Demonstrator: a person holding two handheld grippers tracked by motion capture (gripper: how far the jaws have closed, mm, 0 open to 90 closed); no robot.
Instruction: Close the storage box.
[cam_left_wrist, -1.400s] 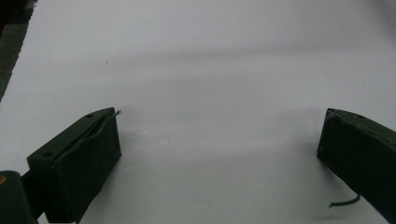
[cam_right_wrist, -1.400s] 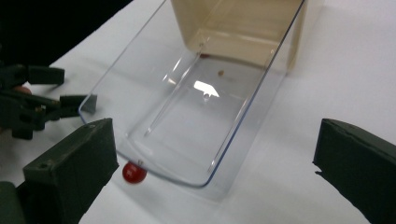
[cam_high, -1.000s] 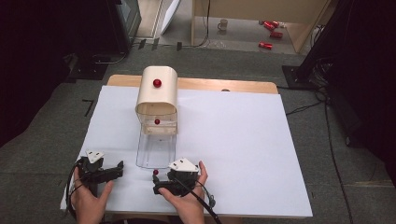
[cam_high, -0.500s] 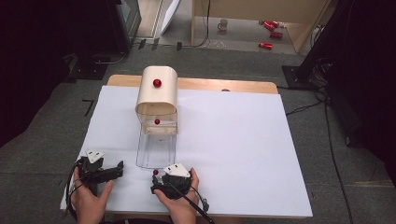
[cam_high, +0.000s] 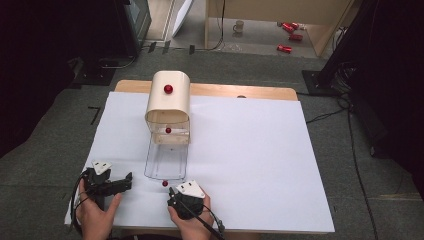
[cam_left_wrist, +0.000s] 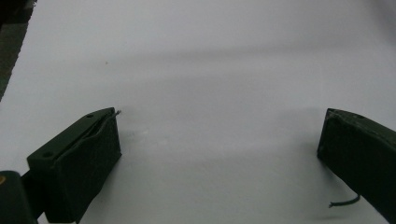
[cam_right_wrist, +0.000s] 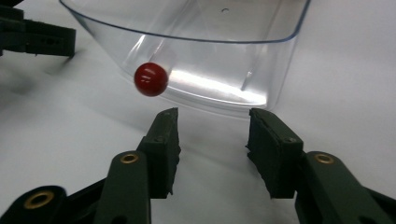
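Observation:
A cream box (cam_high: 169, 102) with a red knob (cam_high: 168, 89) stands at the back of the white table (cam_high: 250, 150). A clear drawer (cam_high: 166, 160) is pulled out of it toward me, with a red ball handle (cam_high: 164, 183) on its front wall. In the right gripper view the red ball handle (cam_right_wrist: 151, 79) sits ahead and left of the jaws, against the clear drawer (cam_right_wrist: 210, 56). My right gripper (cam_high: 172, 194) (cam_right_wrist: 212, 116) has just been closing; it is partly open with nothing between its jaws. My left gripper (cam_high: 129, 181) (cam_left_wrist: 219, 126) rests wide open on the table.
A second small red ball (cam_high: 168, 130) shows inside the box mouth. The table's near edge runs just under both hands. A wooden board (cam_high: 240, 91) edges the table at the back. Dark floor surrounds it, with cables and red cans (cam_high: 285, 48) beyond.
My right gripper has drawn back toward me and leftward, uncovering the drawer's red ball handle, and its jaws have narrowed. The left gripper and the drawer have stayed put.

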